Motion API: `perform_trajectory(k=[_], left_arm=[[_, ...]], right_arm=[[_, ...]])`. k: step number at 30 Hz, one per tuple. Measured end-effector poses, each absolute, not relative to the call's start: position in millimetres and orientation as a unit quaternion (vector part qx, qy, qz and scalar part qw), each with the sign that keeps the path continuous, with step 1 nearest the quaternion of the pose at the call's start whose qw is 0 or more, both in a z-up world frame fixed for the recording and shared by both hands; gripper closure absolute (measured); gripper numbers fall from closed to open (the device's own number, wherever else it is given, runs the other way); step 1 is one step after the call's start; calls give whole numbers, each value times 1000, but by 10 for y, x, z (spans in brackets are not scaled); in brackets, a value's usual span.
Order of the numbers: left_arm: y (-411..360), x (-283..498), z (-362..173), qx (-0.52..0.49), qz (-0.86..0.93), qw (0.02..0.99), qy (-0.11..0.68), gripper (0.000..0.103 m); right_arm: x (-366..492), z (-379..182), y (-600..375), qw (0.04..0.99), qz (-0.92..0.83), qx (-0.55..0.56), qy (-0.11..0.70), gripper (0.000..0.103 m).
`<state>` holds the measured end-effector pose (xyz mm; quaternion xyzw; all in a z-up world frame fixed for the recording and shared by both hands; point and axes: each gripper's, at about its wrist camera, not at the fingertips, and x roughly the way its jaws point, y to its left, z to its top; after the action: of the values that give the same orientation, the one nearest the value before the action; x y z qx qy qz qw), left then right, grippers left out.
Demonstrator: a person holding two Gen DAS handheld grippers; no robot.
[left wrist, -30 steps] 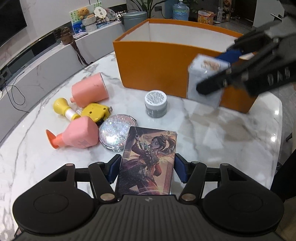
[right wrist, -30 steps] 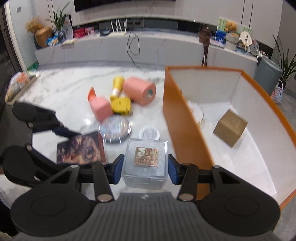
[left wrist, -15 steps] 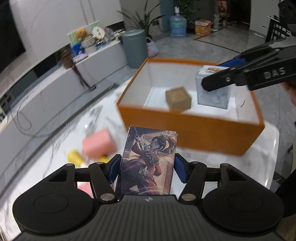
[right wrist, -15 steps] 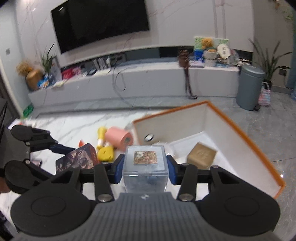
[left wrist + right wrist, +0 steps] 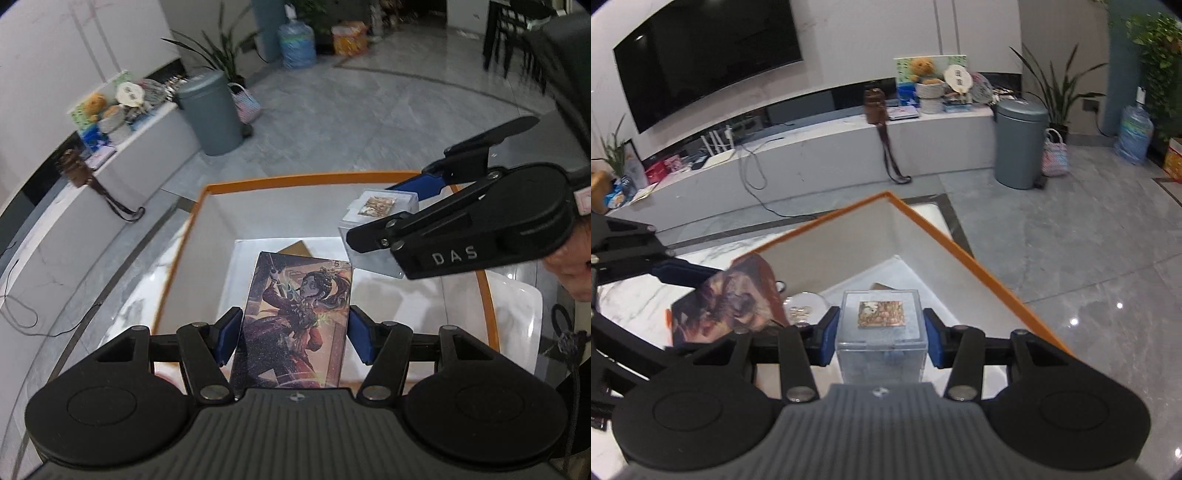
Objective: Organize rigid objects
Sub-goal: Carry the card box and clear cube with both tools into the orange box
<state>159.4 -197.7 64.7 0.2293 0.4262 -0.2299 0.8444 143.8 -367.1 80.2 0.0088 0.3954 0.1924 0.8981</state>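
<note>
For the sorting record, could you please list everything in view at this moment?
Illustrated box: one, dark red artwork, held over the orange box.
Clear cube case: one, transparent with a small picture on top, held over the orange box.
Orange box: one, orange outside, white inside, on the marble table.
Brown carton: one, mostly hidden, on the box floor.
Round clear item: one, in the box, unclear.
Bin: one, grey, on the floor.
Television: one, black, on the wall.
Left gripper: black, blue pads, shut on the illustrated box.
Right gripper: black, blue pads, shut on the cube case.
</note>
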Motion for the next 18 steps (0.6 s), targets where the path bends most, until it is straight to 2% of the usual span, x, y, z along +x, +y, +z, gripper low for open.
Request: perform_trajectory(k=[18], left_arm=[[-2335, 1999, 82, 249, -244, 806, 479, 33]], right_arm=[[1711, 534, -3937, 888, 157, -6, 431, 57]])
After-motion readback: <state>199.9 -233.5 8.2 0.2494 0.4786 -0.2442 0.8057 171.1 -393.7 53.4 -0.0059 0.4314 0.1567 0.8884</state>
